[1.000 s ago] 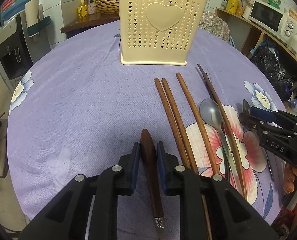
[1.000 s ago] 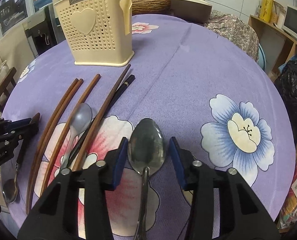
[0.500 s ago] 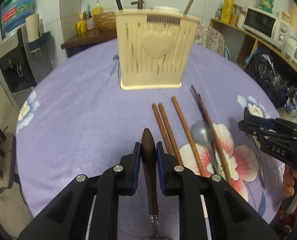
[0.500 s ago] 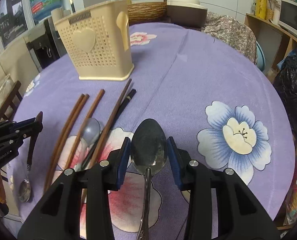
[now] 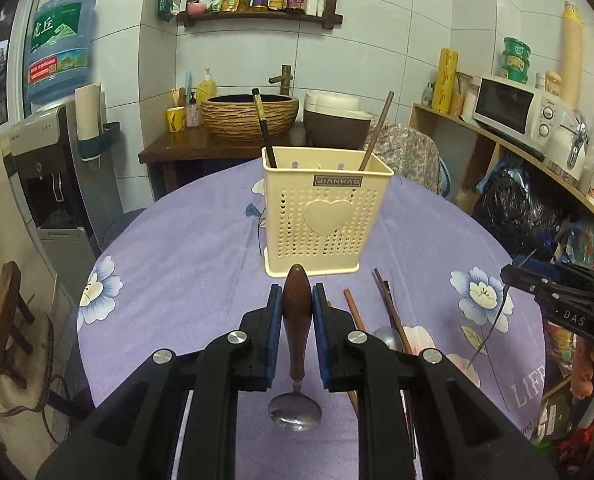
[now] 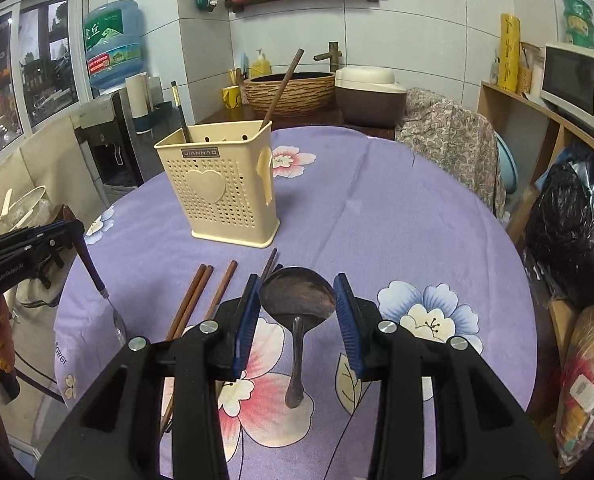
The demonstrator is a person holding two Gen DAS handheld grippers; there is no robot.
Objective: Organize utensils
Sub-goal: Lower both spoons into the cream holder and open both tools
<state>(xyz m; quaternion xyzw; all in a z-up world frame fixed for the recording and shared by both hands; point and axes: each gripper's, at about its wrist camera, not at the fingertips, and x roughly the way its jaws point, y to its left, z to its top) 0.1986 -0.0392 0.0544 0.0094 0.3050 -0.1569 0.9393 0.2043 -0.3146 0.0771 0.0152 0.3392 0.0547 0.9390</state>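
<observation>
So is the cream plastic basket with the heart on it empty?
No, the cream plastic heart basket already holds a black chopstick and a brown wooden chopstick sticking out of the top.

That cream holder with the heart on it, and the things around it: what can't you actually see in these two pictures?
- Inside of the cream holder: both views; its walls hide its dividers and the lower ends of the dark chopstick and brown chopstick.
- Loose chopsticks on the tablecloth: near ends hidden behind the right claw.
- Label text on the holder: too small.
</observation>
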